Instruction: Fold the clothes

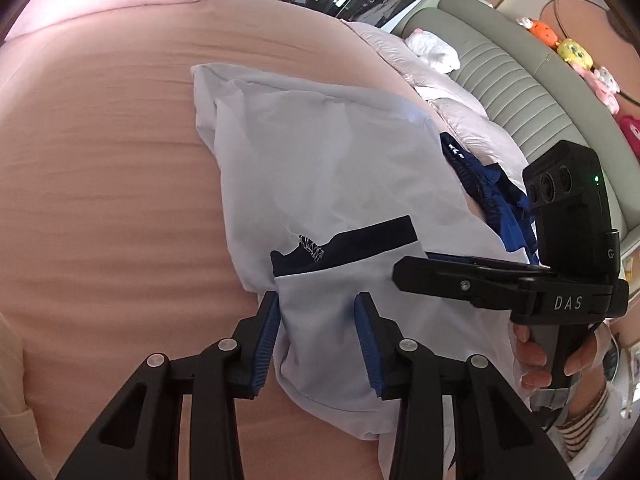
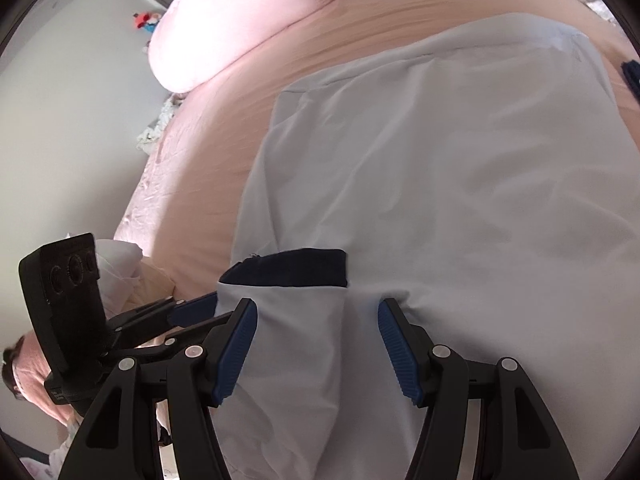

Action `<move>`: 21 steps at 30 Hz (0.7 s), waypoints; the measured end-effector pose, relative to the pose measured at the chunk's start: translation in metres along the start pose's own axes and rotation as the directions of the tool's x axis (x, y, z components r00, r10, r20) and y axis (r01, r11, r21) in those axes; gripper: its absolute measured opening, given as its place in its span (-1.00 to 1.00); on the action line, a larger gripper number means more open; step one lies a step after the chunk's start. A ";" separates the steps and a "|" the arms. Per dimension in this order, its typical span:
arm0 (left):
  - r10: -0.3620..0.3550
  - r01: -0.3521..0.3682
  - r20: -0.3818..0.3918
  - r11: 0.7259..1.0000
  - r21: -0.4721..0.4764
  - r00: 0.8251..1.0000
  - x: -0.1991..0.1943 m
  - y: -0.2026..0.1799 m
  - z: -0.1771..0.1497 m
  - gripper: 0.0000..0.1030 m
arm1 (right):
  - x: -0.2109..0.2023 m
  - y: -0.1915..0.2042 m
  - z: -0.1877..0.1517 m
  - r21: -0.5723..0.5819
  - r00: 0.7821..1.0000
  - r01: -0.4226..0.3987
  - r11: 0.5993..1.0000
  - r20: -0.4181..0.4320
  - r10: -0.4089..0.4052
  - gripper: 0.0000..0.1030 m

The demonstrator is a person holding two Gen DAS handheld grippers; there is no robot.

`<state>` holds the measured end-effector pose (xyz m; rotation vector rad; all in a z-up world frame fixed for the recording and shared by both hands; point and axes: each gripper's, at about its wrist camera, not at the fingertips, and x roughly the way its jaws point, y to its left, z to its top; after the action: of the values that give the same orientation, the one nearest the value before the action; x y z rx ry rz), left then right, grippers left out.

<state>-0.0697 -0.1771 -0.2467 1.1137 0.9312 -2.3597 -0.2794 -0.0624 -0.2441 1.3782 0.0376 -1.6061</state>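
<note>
**Pale garment partly folded on the bed**

Left wrist view: my left gripper [image 1: 316, 344] stands with jaws apart, astride the navy-trimmed sleeve [image 1: 344, 248] of the pale garment [image 1: 320, 160] on the pink bed [image 1: 100, 180]. A blue garment [image 1: 496, 200] lies beside, crumpled.

Right wrist view: my right gripper [image 2: 316, 348] is likewise apart over the same sleeve. The sleeve lies turned in over the body; I judge further folds remain.

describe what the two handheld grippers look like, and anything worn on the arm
Both are black plastic linkage frames with silver rivets and ribbed blue pads on the fingers. The left gripper and right gripper match. Seen from the left wrist view, the right unit carries a black camera block with a green light and white "DAS" lettering. A striped cuff shows at the wrist.
</note>
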 end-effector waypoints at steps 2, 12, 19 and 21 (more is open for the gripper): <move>0.024 -0.024 -0.009 1.000 0.017 1.000 0.001 -0.002 -0.001 -0.47 | 0.002 0.005 0.000 -0.022 1.000 0.028 0.999 0.007 -0.027 0.21; 0.047 -0.047 -0.001 0.999 -0.004 0.999 -0.004 0.000 -0.006 -0.73 | 0.010 0.027 -0.002 -0.118 0.989 0.147 0.982 0.052 -0.142 -0.87; 0.073 -0.073 0.008 0.997 0.023 0.997 -0.015 -0.007 -0.008 -0.75 | 0.005 0.039 -0.006 -0.128 0.990 0.127 0.984 0.080 -0.118 -0.90; 0.068 -0.068 0.008 0.997 0.028 0.998 -0.019 -0.009 -0.008 -0.78 | 0.001 0.041 -0.008 -0.129 0.990 0.116 0.985 0.092 -0.104 -0.90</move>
<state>-0.0585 -0.1648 -0.2315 1.1286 0.8470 -2.3273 -0.2456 -0.0796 -0.2254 1.2215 0.1707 -1.7206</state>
